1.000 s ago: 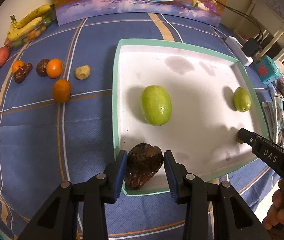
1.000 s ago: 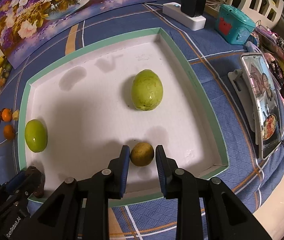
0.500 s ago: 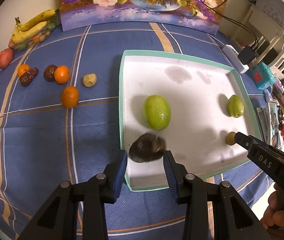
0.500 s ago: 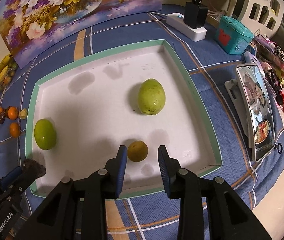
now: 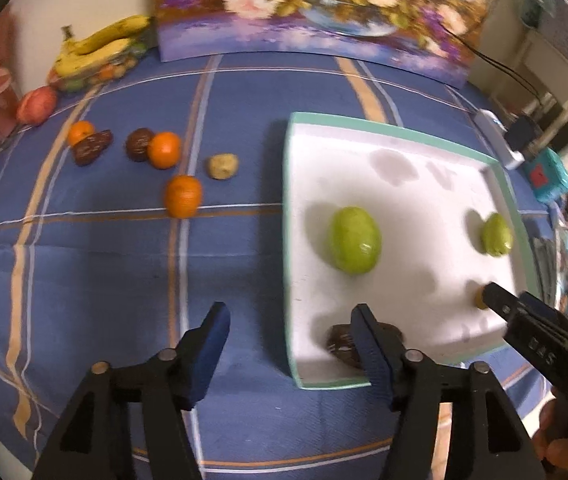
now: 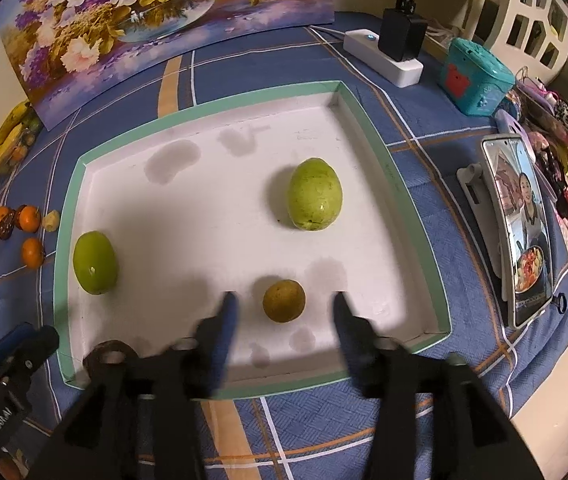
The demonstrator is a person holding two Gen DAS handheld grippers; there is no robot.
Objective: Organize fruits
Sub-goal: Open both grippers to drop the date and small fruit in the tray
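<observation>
Left wrist view shows your left gripper (image 5: 289, 320) with its jaws spread wide and nothing between them; they have just been opening. Its left finger hangs over the blue cloth (image 5: 104, 280), its right finger over the near left corner of the tray (image 5: 383, 126). The dark fruit (image 5: 339, 342) lies in that corner, partly hidden behind the right finger and apart from the pads. Further in, the big guava (image 5: 355, 245) rests on the white floor, and a smaller green fruit (image 5: 496, 235) lies near the tray's right wall. Out on the cloth to the left sit three oranges (image 5: 182, 196), two dark fruits beside them, a pale lump (image 5: 224, 166), a red fruit (image 5: 38, 105) and bananas (image 5: 100, 50) at the back.

Right wrist view shows your right gripper (image 6: 284, 304) opened too, its blurred fingers standing either side of the small brown fruit (image 6: 284, 301) without touching it; those jaws have also just been opening. That fruit rests on the tray floor near the front rim. A phone (image 6: 523, 232) stands on the right, off the tray.
</observation>
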